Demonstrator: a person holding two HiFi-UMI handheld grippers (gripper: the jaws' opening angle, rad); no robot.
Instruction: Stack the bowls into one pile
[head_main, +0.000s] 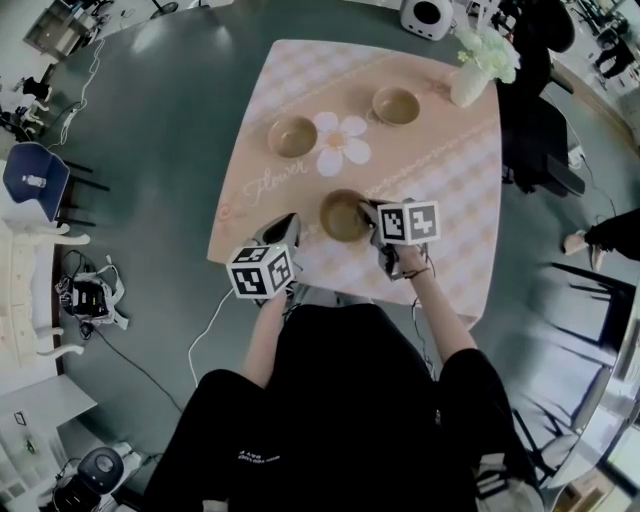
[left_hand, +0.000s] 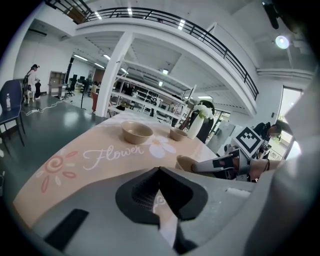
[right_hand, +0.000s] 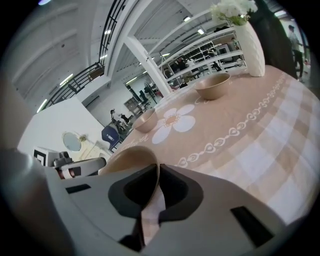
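Near the table (head_main: 450, 180) edge, right gripper (head_main: 369, 213) grips the empty bowl (head_main: 342, 218) — left gripper (head_main: 288, 223) closed on nothing.

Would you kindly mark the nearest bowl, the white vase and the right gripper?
nearest bowl (head_main: 341, 215): head view, its inside.
white vase (head_main: 466, 89): head view, its body.
right gripper (right_hand: 158, 167): right gripper view, between fingertips.

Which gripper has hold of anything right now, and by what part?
The right gripper is clamped on the nearest bowl, pinching its rim wall between the jaws. The left gripper holds nothing; its jaws are together.
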